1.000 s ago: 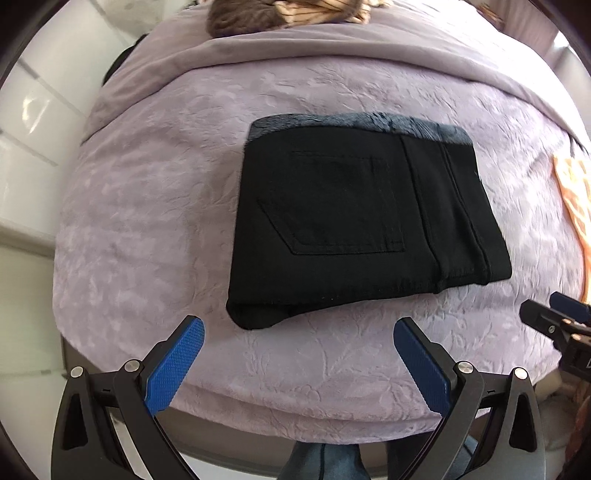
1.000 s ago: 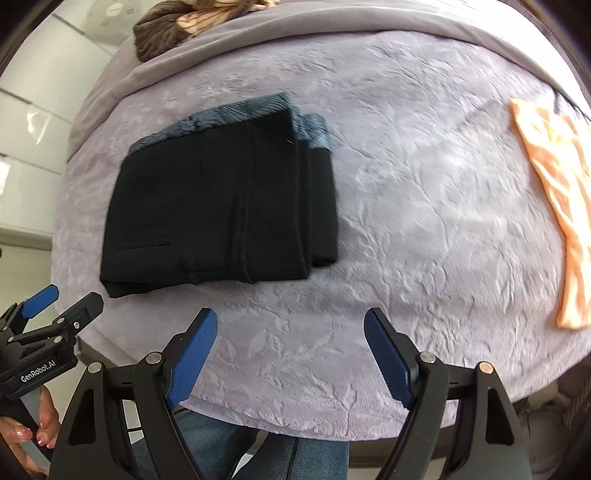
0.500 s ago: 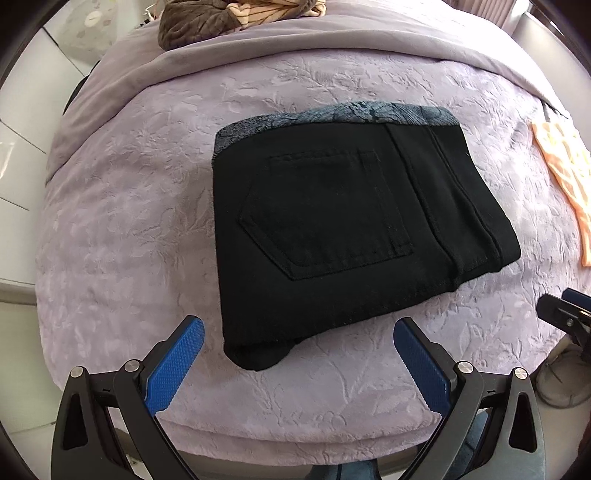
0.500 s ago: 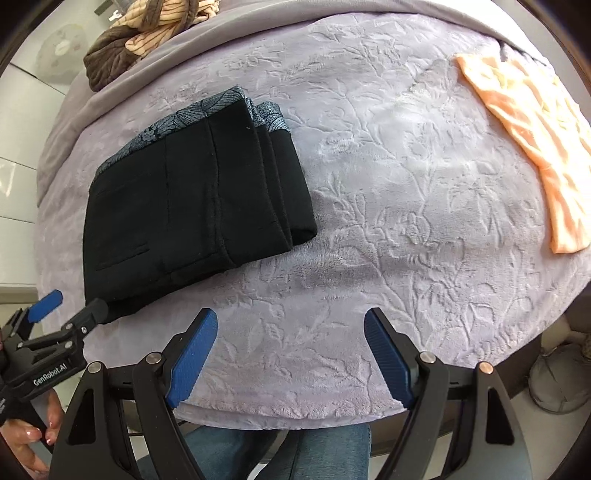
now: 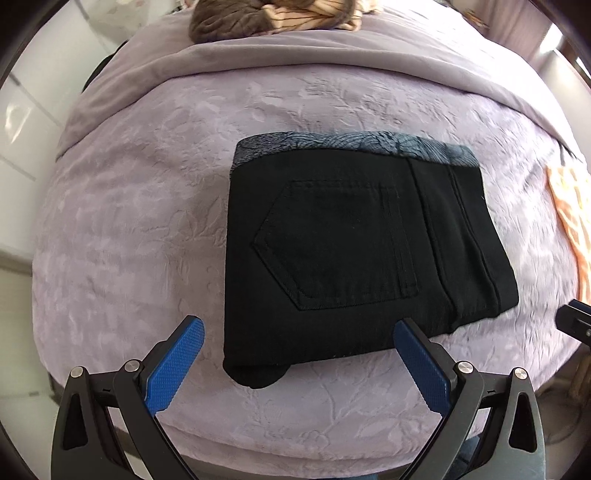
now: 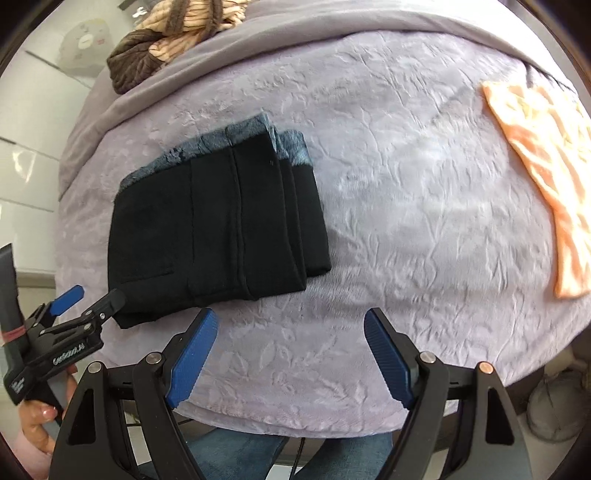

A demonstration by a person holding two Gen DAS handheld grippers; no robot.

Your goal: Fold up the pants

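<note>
The black pants (image 5: 354, 251) lie folded into a compact rectangle on the lilac bedspread (image 5: 129, 229), back pocket up, with a grey patterned lining showing along the far edge. They also show in the right wrist view (image 6: 214, 229), left of centre. My left gripper (image 5: 299, 350) is open and empty, its fingers on either side of the pants' near edge, just above it. My right gripper (image 6: 291, 343) is open and empty over bare bedspread, to the right of the pants' near corner. The left gripper also shows in the right wrist view (image 6: 88, 299).
An orange cloth (image 6: 543, 177) lies flat at the bed's right side. A brown and striped pile of clothes (image 5: 273, 14) sits at the far end on a grey blanket. The bed's near edge runs just below both grippers. White cabinets stand to the left.
Both grippers have moved in closer to the bed and the pants. The left gripper's fingers now reach the pants' near edge. The pants have not moved.
</note>
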